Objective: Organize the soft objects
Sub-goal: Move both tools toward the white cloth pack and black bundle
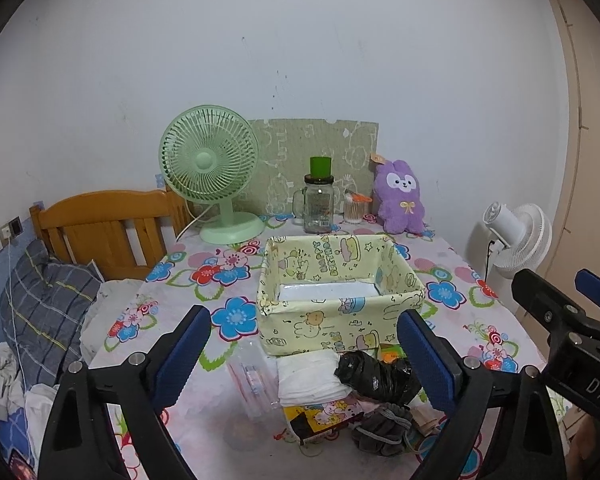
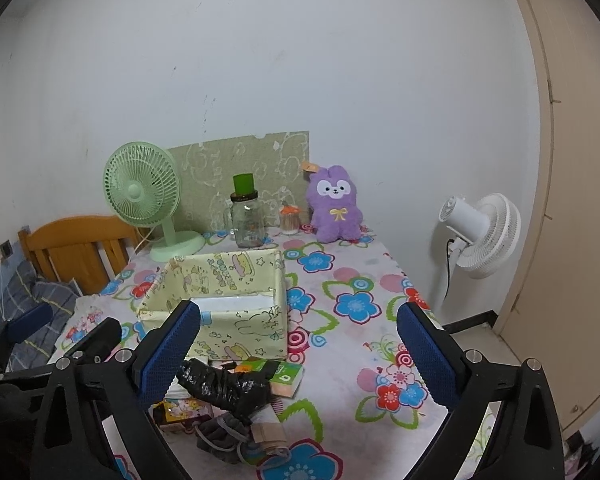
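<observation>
A pale yellow cartoon-print fabric box [image 1: 340, 312] stands on the flowered table, also in the right wrist view [image 2: 228, 320]. In front of it lies a pile: a black plastic bag [image 1: 374, 374] [image 2: 224, 386], a folded white cloth [image 1: 310, 378], a grey fabric item [image 1: 384, 428] [image 2: 220, 434], a clear plastic pack [image 1: 252, 380] and a green tissue pack [image 2: 286, 376]. A purple plush bunny [image 1: 400, 200] [image 2: 336, 210] sits at the back. My left gripper [image 1: 304, 354] is open above the pile. My right gripper [image 2: 298, 354] is open, right of the pile, empty.
A green desk fan [image 1: 210, 168], a glass jar with green lid [image 1: 318, 204] and a cup of sticks [image 1: 354, 208] stand at the back by the wall. A white floor fan [image 2: 480, 232] stands right of the table. A bed with wooden headboard [image 1: 104, 232] lies left.
</observation>
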The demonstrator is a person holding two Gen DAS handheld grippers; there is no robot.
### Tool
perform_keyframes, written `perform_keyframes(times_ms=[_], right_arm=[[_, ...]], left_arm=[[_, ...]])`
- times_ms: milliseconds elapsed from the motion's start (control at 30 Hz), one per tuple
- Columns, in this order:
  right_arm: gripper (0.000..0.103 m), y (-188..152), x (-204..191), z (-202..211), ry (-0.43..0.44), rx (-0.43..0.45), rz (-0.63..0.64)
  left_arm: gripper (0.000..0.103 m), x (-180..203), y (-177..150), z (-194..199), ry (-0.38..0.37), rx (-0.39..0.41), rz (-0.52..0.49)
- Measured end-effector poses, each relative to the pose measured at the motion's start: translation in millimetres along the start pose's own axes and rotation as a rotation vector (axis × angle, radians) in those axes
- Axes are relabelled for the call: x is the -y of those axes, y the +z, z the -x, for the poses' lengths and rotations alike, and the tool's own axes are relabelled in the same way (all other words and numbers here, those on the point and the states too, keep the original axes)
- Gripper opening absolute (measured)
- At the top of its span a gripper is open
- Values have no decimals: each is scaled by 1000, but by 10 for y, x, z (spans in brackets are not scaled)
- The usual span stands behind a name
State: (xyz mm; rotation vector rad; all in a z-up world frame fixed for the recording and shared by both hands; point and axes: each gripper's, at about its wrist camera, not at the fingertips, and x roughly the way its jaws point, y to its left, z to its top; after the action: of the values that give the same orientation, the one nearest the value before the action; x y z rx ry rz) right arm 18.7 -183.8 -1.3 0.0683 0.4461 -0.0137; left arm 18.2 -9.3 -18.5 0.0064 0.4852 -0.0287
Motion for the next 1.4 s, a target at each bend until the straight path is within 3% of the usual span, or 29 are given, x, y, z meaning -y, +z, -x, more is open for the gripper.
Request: perform_keyframes(times_ms=[567, 1200, 1400], right_arm=[[96, -301, -89, -428, 44, -86, 44], [94, -567, -411, -878, 152, -221, 61], [94, -602, -582, -988, 177, -255, 91]], left_arm=[[92, 102, -309, -431, -40, -112, -9], [91, -66, -593, -804, 34, -240, -34], [91, -138, -654, -889, 10, -271, -18]])
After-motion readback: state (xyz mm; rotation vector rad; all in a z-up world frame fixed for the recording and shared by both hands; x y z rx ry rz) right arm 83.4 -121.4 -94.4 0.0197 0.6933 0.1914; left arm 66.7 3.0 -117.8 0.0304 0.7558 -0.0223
